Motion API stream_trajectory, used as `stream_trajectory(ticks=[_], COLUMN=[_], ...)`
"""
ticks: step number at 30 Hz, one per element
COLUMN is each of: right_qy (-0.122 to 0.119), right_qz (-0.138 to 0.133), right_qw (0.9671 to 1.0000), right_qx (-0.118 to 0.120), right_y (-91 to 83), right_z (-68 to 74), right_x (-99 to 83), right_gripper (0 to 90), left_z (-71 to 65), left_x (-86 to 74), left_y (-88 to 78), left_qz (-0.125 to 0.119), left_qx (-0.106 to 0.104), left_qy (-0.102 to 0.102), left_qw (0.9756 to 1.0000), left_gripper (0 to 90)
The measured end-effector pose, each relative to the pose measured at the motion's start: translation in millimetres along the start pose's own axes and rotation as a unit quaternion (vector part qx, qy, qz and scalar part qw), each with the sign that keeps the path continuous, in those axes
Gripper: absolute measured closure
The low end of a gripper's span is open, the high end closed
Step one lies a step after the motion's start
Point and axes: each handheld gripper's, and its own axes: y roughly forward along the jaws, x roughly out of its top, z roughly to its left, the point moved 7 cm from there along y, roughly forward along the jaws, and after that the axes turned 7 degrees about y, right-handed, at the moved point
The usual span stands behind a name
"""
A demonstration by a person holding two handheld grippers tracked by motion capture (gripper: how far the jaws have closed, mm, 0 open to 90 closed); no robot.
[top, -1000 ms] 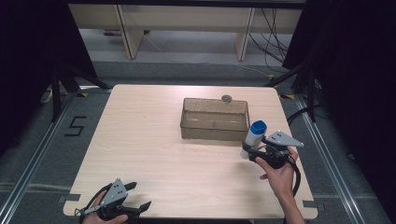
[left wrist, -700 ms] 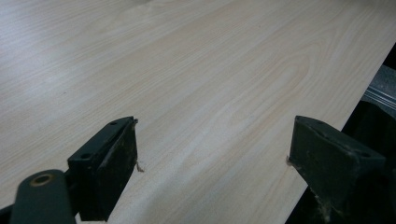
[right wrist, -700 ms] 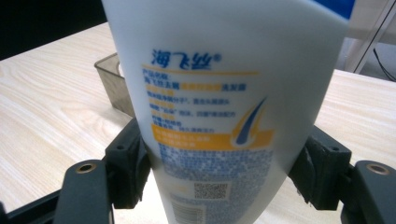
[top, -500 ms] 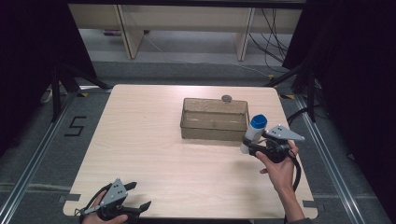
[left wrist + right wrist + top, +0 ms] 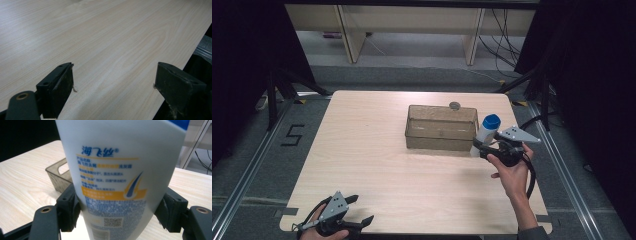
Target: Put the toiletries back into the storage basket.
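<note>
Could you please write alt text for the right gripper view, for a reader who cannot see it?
The right claw grips a white bottle with blue and yellow label print. Behind it a translucent brown bin sits on the light wooden table.

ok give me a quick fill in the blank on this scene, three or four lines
1. The right gripper is shut on a white ____ bottle with a blue cap.
2. The left gripper has its jaws ____ over the bare table.
3. The bottle is held just to the ____ of the clear bin in the high view.

Missing words: shampoo; open; right
</note>
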Motion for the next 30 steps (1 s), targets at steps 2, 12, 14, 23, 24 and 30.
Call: stream_trajectory(ticks=[2,12,14,23,24,30], right_qy=[-0.007,0.004,0.006,0.003,0.002,0.002], right_qz=[-0.004,-0.001,-0.002,-0.005,-0.008,-0.008], right_qw=[1.0,1.0,0.9999,0.9999,0.9999,0.9999], right_qx=[0.001,-0.005,-0.009,-0.011,-0.011,-0.007], right_y=[2.0,10.4,12.4,19.5,20.6,26.0], right_z=[-1.7,-5.9,-7.4,-11.6,-12.0,-9.7], right_x=[3.2,9.2,10.4,17.3,18.1,23.1], right_gripper=[31.2,31.3,31.3,31.3,31.3,31.3], left_z=[0.5,0.3,0.0,0.4,0.4,0.2], left_x=[0.3,0.5,0.1,0.6,0.1,-0.1], left_y=[-0.2,-0.5,-0.8,-0.7,-1.0,-0.9], left_qz=[0.0,-0.001,0.001,-0.002,0.002,0.003], left_qx=[-0.001,0.0,-0.002,0.002,-0.001,0.001], left_qy=[-0.001,-0.001,0.002,0.0,0.003,0.004], left_qw=[1.0,1.0,1.0,1.0,1.0,1.0], left_gripper=[15.0,15.1,15.0,15.1,15.1,15.0])
